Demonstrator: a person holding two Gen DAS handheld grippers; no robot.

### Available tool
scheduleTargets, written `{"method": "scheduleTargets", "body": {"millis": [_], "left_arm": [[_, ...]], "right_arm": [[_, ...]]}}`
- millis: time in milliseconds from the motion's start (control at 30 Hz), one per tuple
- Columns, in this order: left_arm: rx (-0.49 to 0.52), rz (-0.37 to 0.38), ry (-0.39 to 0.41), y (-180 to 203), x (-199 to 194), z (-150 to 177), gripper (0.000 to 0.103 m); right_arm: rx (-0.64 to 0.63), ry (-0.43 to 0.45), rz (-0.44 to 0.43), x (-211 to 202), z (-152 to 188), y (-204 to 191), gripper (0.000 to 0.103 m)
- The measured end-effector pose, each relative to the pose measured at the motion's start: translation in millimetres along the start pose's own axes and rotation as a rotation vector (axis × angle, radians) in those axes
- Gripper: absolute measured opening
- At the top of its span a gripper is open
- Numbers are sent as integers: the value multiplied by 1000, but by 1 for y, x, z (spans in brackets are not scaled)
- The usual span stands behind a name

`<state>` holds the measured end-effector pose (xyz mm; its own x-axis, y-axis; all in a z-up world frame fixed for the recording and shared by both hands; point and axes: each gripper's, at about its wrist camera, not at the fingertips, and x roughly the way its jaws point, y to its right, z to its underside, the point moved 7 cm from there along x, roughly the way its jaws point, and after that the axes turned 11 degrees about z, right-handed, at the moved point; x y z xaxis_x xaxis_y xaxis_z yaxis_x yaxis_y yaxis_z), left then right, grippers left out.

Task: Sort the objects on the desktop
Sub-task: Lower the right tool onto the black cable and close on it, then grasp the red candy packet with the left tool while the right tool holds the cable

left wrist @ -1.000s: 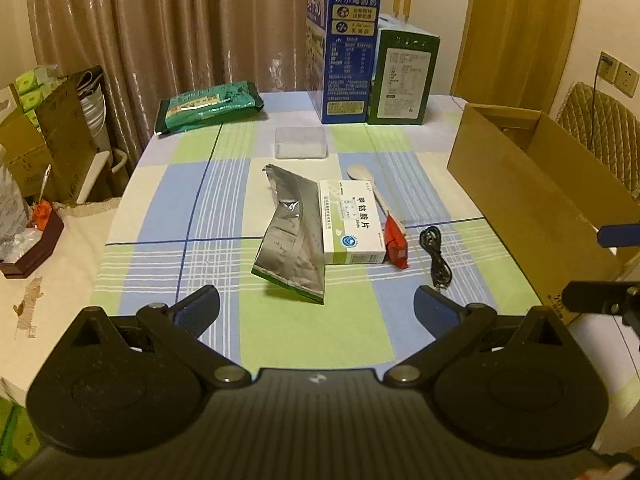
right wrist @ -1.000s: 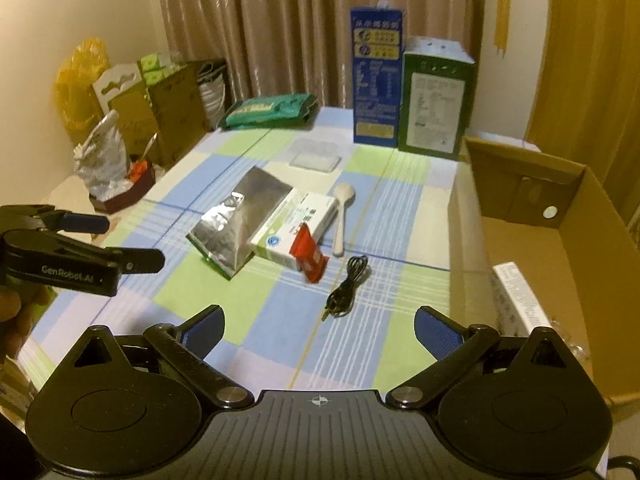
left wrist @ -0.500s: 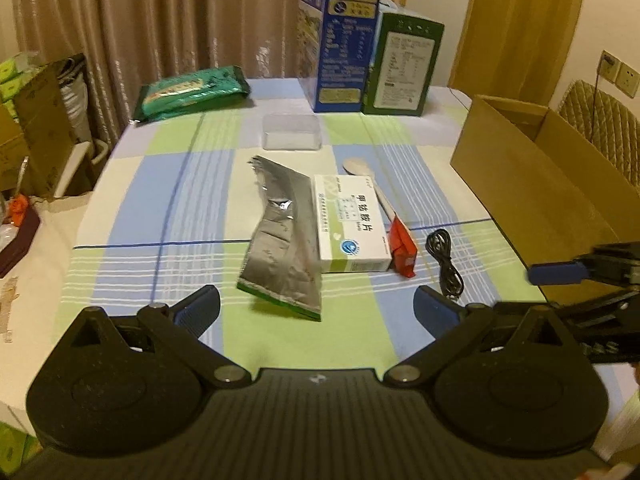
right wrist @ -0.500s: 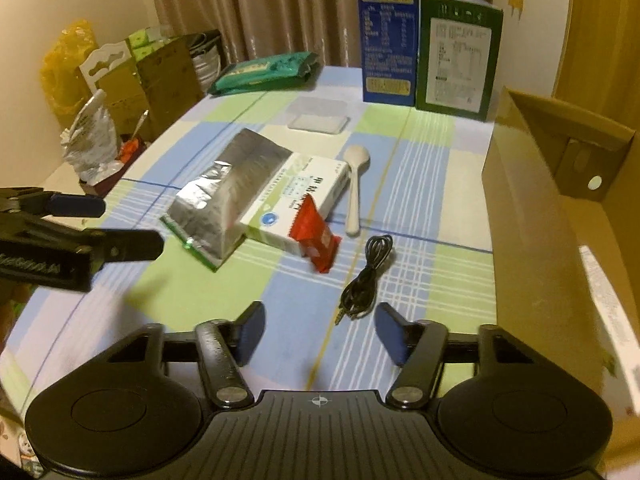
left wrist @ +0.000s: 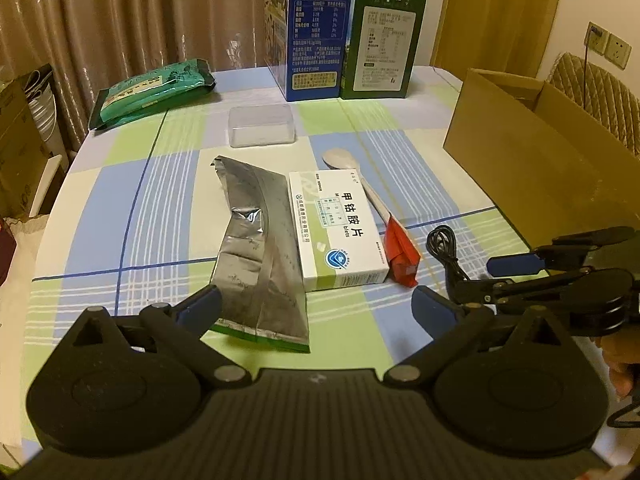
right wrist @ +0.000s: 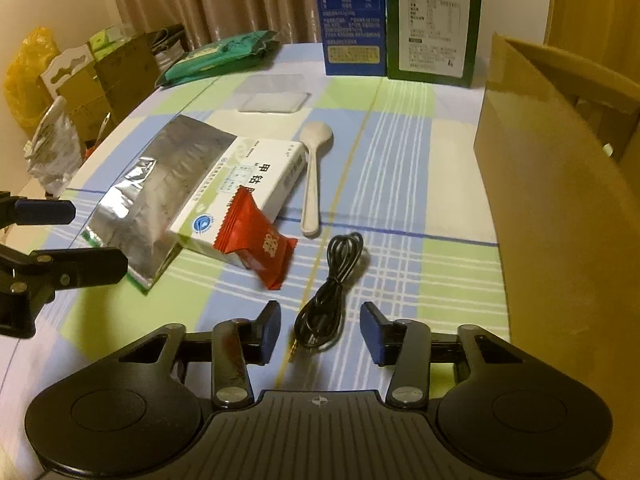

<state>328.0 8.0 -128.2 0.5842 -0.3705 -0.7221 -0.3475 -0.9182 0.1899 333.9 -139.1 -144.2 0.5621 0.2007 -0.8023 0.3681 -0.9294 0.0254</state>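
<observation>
A coiled black cable (right wrist: 332,280) lies on the checked tablecloth, its lower end and plug between the fingers of my right gripper (right wrist: 320,330). The jaws are closing and the pads stand clear of it. To its left sit a red snack packet (right wrist: 256,244), a white medicine box (right wrist: 248,188), a silver foil pouch (right wrist: 160,184) and a white spoon (right wrist: 314,160). My left gripper (left wrist: 316,308) is open wide just above the near end of the foil pouch (left wrist: 260,248), touching nothing.
An open cardboard box (left wrist: 540,160) stands along the table's right side. At the back are a clear plastic box (left wrist: 260,126), a green packet (left wrist: 152,90), a blue carton (left wrist: 312,28) and a green carton (left wrist: 380,40). Cartons and bags crowd the floor at the left.
Both grippers have sunk and moved in towards the objects. The right jaws have narrowed from wide open, and the cable end now lies between them. The left jaws stay wide.
</observation>
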Motion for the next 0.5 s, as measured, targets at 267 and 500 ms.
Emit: {"method": "scheduleTargets", "body": {"millis": [267,500], "left_arm": [[11,14,-2,5,10,-1,97],[4,25,8,8,16,-2,95]], "right_arm": [[-2,3,17,16,-1,1,32],[-71,17,26,19,1,-1,30]]}}
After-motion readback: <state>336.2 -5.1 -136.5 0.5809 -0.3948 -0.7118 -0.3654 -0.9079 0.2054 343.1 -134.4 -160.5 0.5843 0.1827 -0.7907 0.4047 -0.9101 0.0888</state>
